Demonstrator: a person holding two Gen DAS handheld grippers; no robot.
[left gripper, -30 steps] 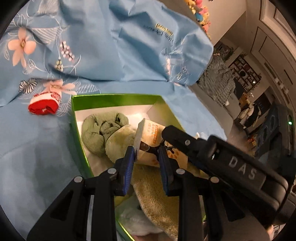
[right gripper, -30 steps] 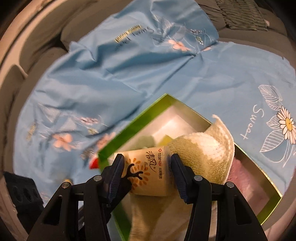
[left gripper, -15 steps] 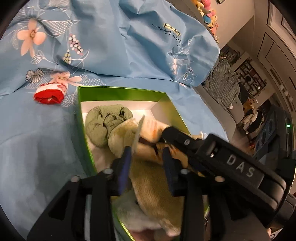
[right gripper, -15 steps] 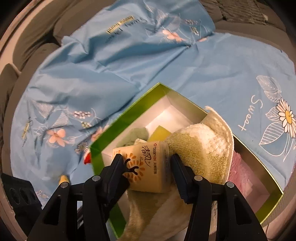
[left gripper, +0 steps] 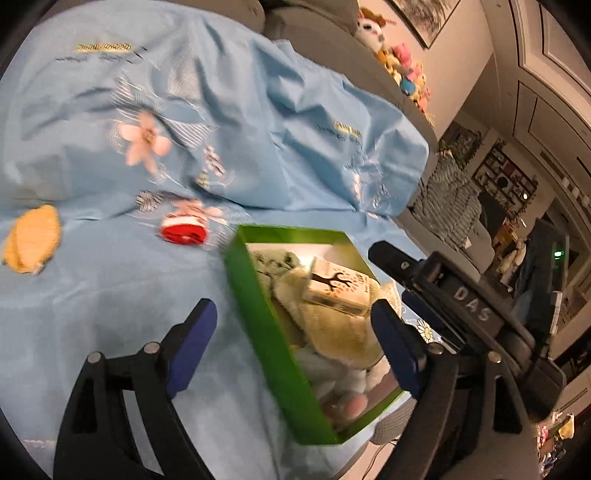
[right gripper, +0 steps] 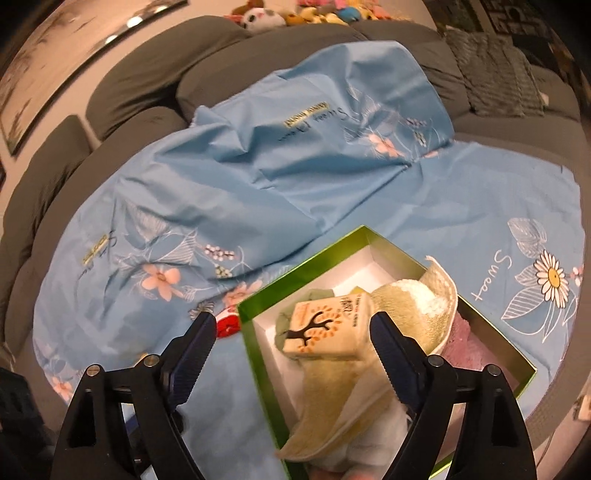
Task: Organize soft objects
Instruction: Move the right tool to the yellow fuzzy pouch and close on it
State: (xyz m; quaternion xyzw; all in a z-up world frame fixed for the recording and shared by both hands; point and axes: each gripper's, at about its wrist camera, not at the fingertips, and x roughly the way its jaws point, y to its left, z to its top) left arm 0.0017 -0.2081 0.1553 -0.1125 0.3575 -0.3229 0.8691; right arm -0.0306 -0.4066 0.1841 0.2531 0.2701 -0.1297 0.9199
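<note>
Grey sofa (right gripper: 140, 92): curved, cushioned, carrying everything below; soft toys (right gripper: 306, 11) lined its back edge.

Light-blue sheet (right gripper: 277, 192): floral print with script lettering, spread over the seat and rumpled toward the backrest.

Green box (right gripper: 255, 354): open-topped, white inside, standing on the sheet near its front edge. It held most of the soft goods.

Pale green towel (right gripper: 332, 391): draped lengthwise through the box, one end curling up over the far wall.

Pink cloth (right gripper: 465, 339): tucked in the box beside the towel.

Rolled green cloth (left gripper: 273, 258): in the box's far corner.

Left gripper (left gripper: 291, 332): jaws had just been opening and stood wide apart, one blue pad outside the box wall, the other over its contents; nothing was clamped.

Right gripper (right gripper: 291, 339): jaws had likewise just been opening, wide and released, one pad outside the box and one just beside the pack without pressing on it.

Tissue pack (right gripper: 328, 328): cream with a black tree motif, lying tilted on top of the towel inside the box.

Yellow knitted item (left gripper: 31, 240): on the sheet, well apart from the box.

Red-and-white rolled sock (left gripper: 184, 229): on the sheet just beside the box's far corner.
</note>
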